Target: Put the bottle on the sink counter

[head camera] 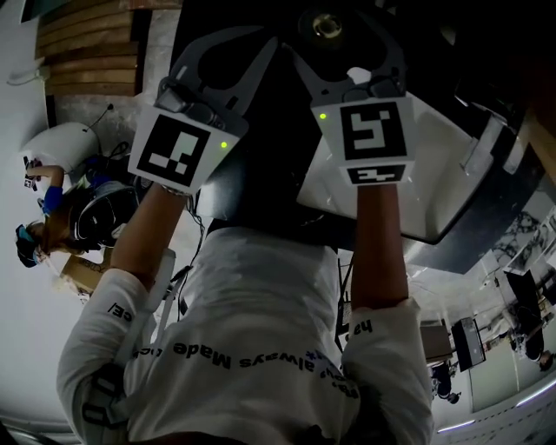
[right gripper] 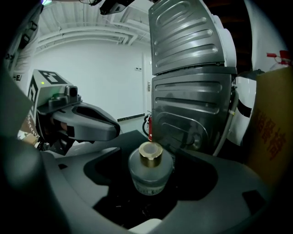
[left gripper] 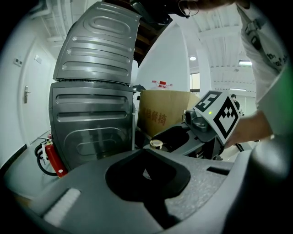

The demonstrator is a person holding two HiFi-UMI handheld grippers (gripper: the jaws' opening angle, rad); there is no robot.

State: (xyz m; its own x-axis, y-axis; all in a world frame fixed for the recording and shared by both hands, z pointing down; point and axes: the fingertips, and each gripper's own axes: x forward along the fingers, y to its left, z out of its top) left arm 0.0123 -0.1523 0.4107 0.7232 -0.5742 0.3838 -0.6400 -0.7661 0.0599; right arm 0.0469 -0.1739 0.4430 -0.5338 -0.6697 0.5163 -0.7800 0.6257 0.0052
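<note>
A small frosted glass bottle (right gripper: 149,176) with a gold cap sits upright in the hollow between the jaws of my right gripper (right gripper: 160,145), which is shut on it. The head view shows the gold cap (head camera: 326,24) at the top, between the right gripper's (head camera: 340,54) jaws. My left gripper (left gripper: 145,157) is shut with nothing in its dark hollow, and in the head view it (head camera: 228,59) is held up just left of the right one. From the left gripper view the bottle cap (left gripper: 156,144) shows beyond the jaws, in the right gripper (left gripper: 183,137).
A tall grey ribbed metal cabinet (left gripper: 94,91) stands ahead, and the same cabinet (right gripper: 192,91) fills the right gripper view. A cardboard box (left gripper: 165,114) is beside it. A red fire extinguisher (left gripper: 54,157) sits low on the left. Another person (head camera: 52,217) is at far left.
</note>
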